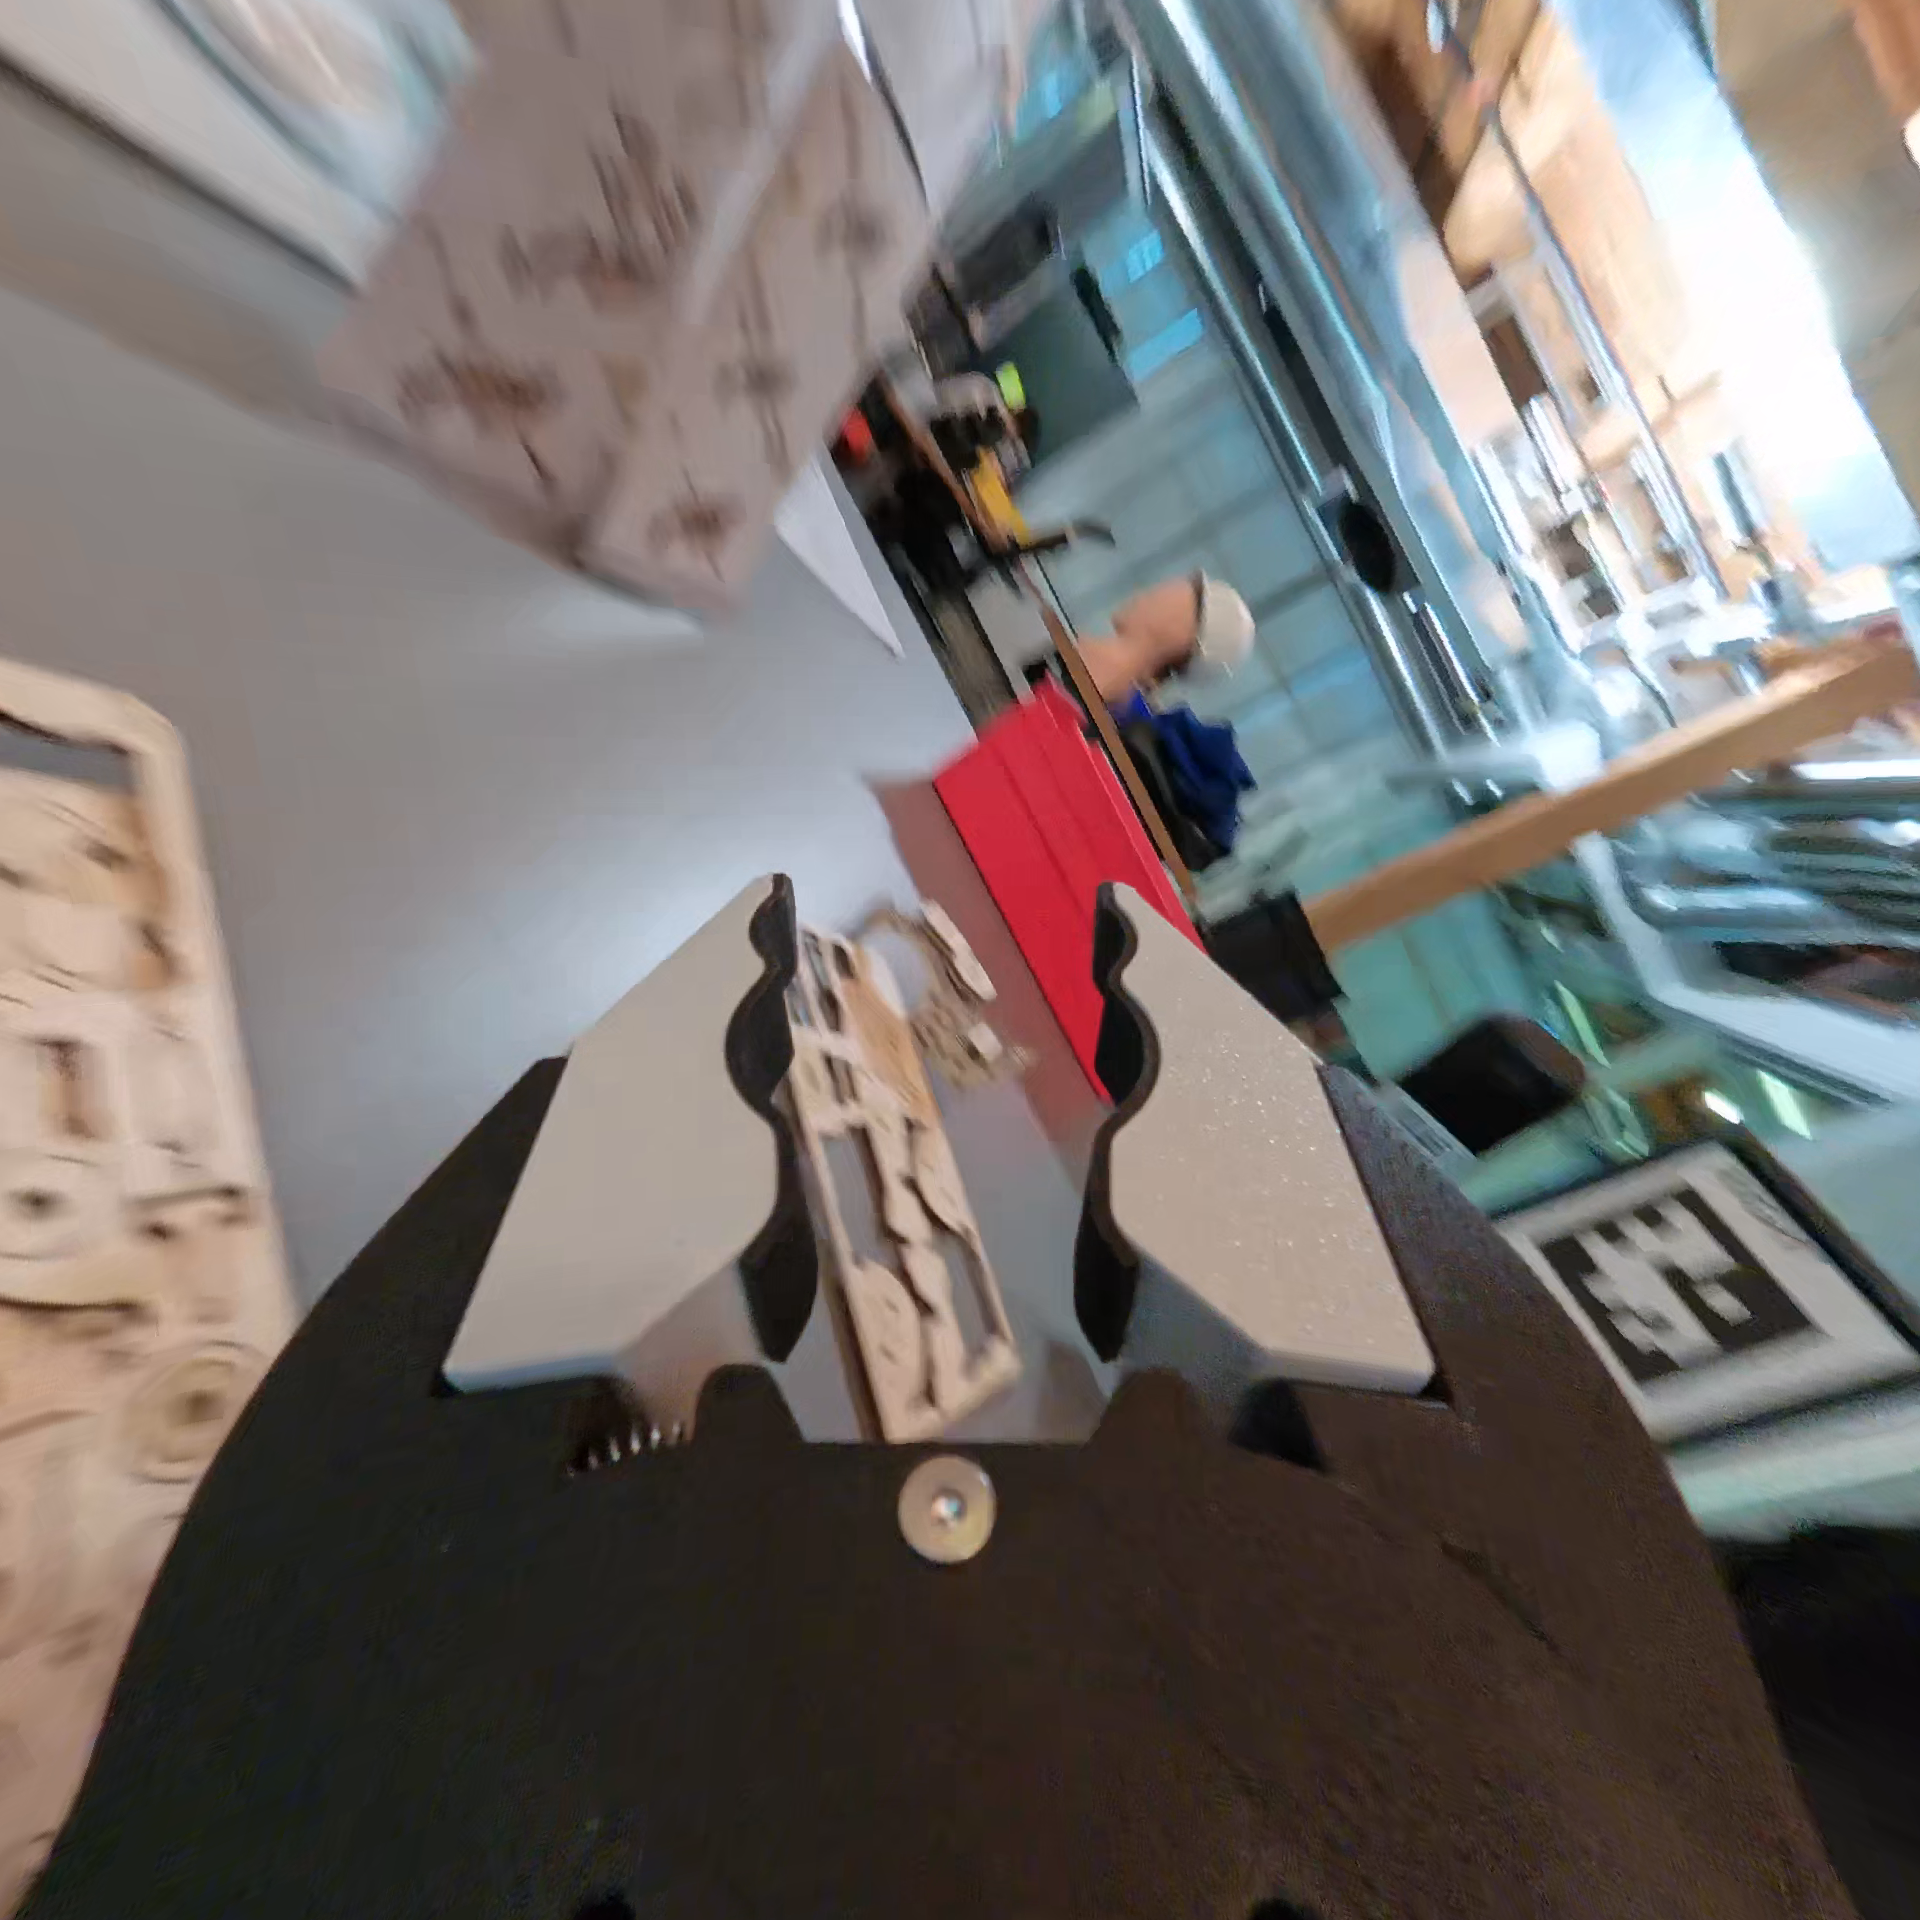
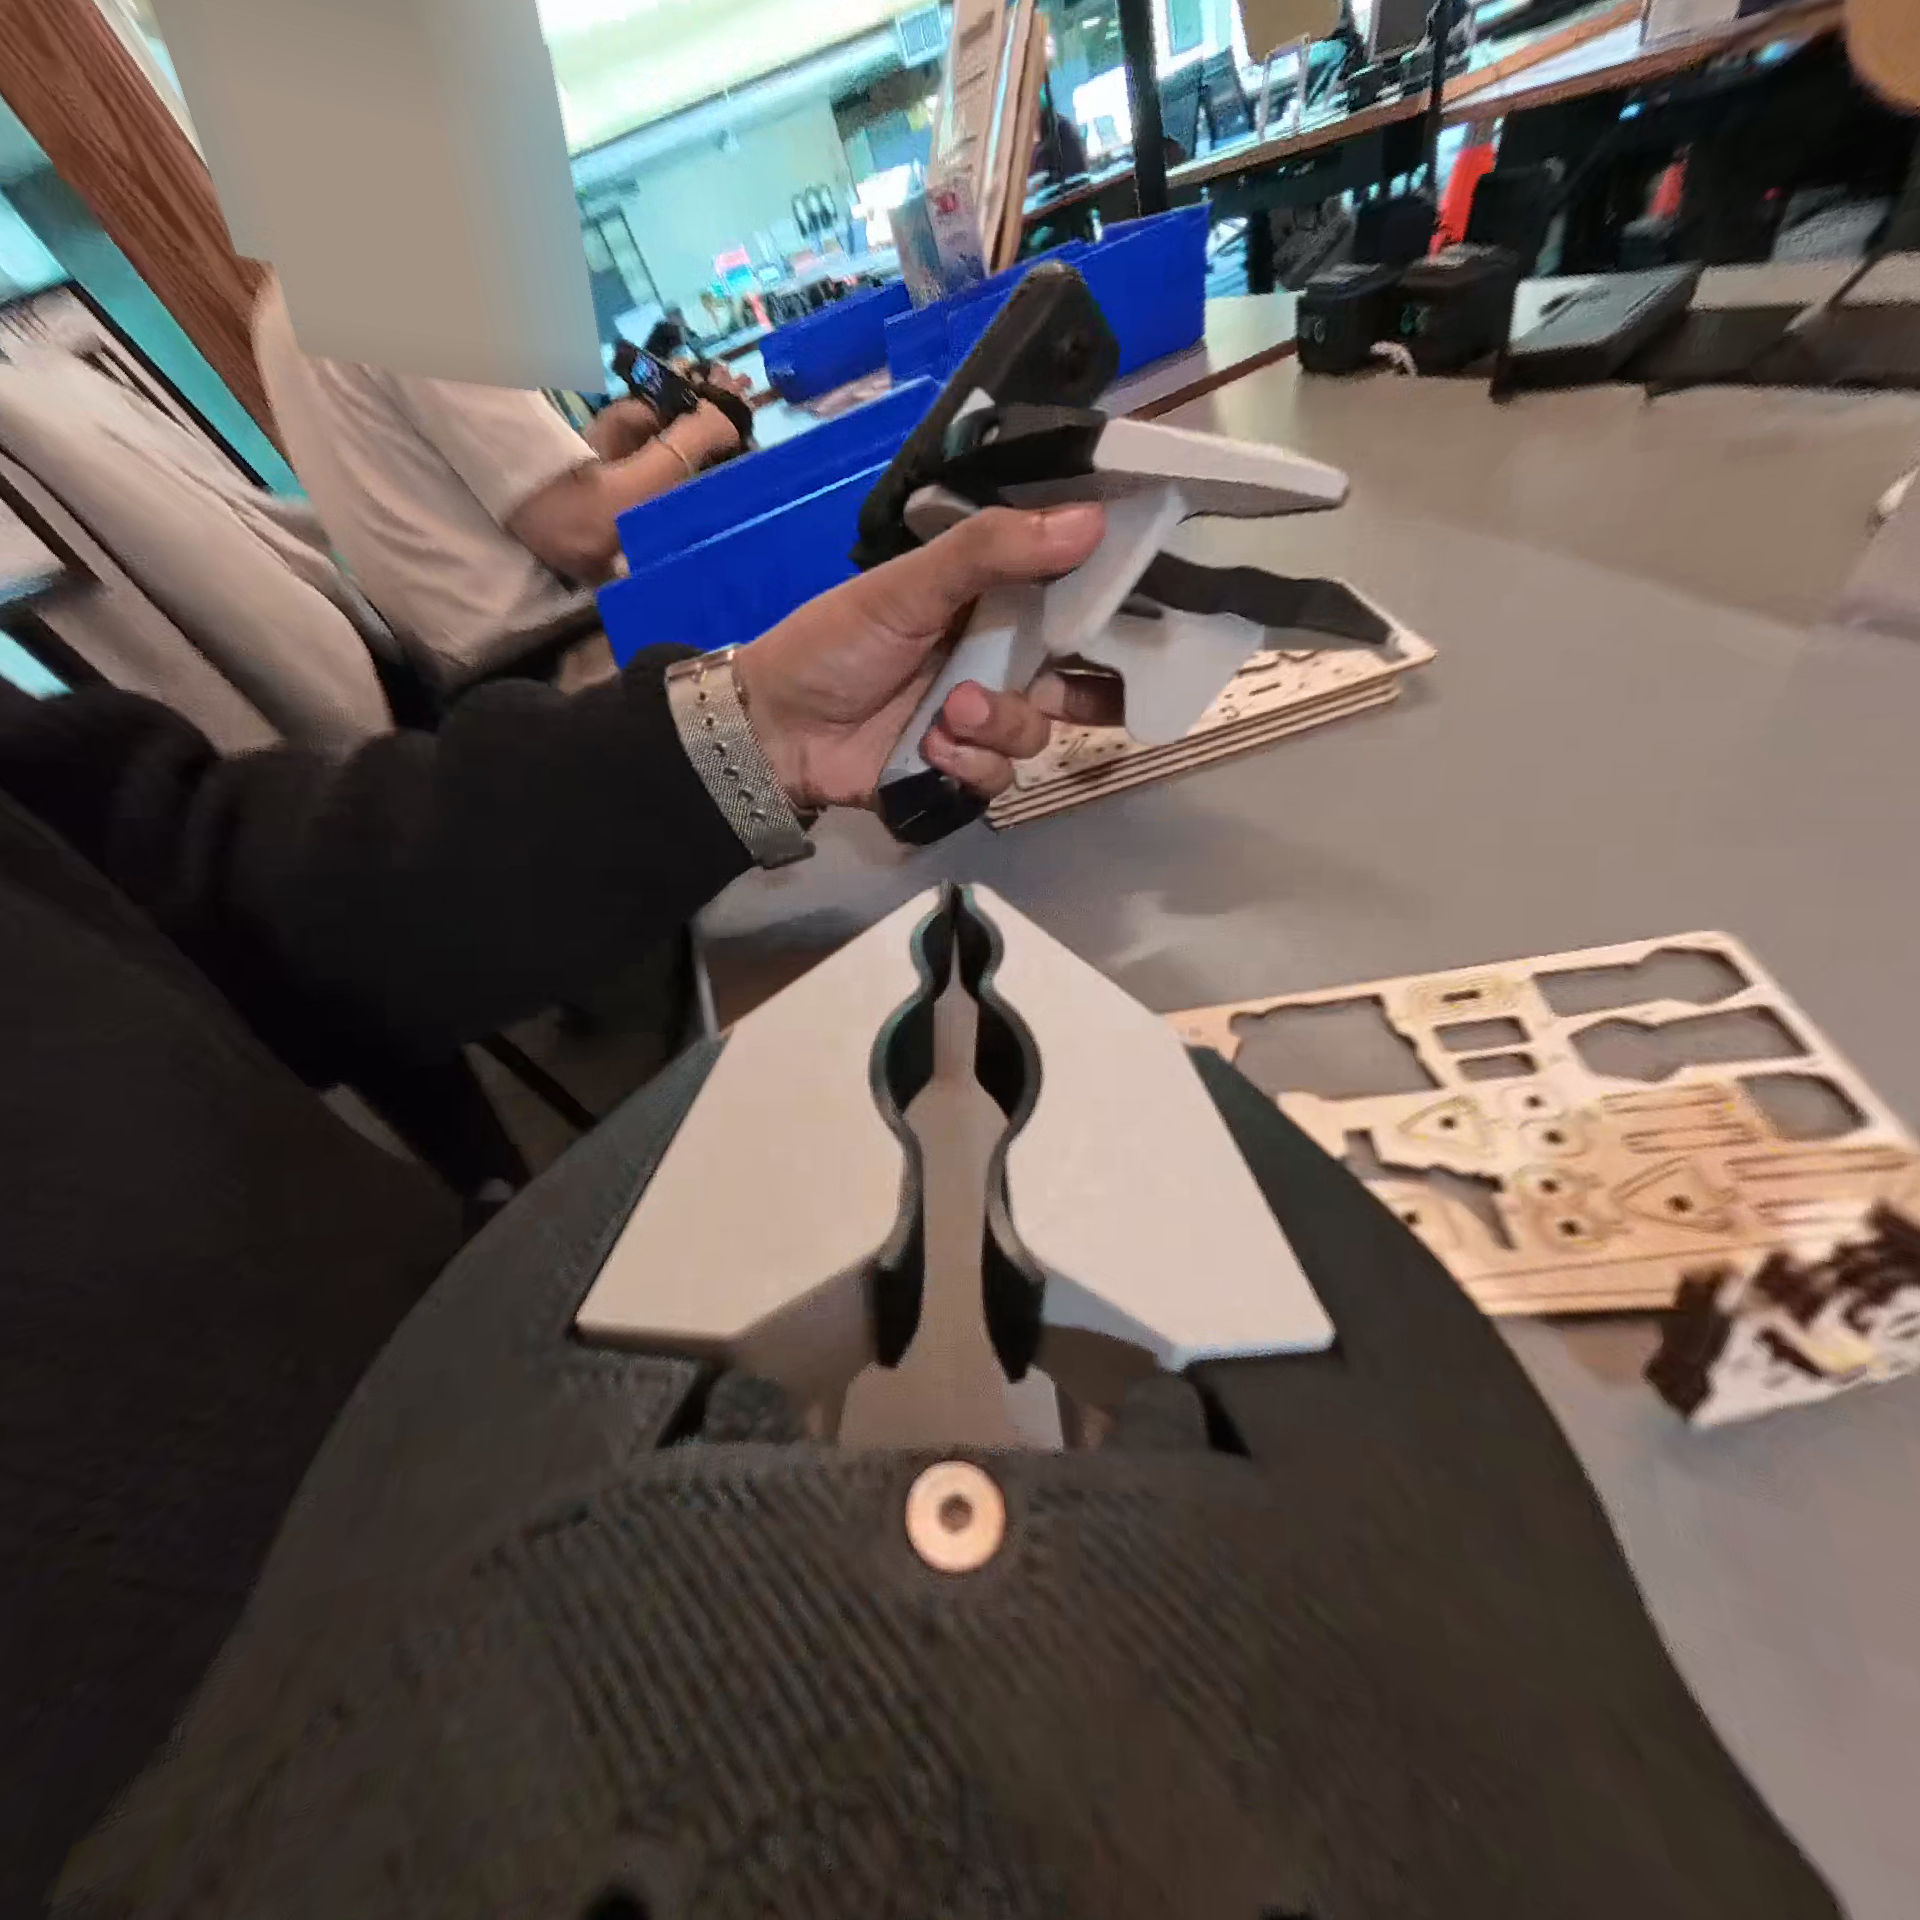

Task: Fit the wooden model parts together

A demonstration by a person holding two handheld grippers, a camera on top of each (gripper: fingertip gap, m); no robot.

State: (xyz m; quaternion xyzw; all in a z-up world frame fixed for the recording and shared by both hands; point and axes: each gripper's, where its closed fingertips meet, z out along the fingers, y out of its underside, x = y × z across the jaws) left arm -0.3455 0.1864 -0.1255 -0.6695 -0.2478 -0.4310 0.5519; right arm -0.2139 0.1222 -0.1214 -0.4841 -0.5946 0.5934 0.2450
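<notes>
Two handheld grippers (image 2: 954, 896) (image 1: 943, 902), one stack of wooden sheets (image 2: 1226, 717) and one punched sheet (image 2: 1579, 1132) share a grey table (image 2: 1558, 831).

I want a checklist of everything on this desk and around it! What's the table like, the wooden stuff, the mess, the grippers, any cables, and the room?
Surface: grey table, mostly bare.
Job's things: punched wooden sheet lying flat with empty cut-outs; stack of wooden sheets farther back; small loose wooden parts, blurred.
Clutter: patterned box at the sheet's near corner; red box; marker card.
Grippers: left gripper open, holding nothing; right gripper shut, holding nothing.
Cables: nothing seen.
Surroundings: blue bins, a seated person behind them, desks with black gear.
</notes>
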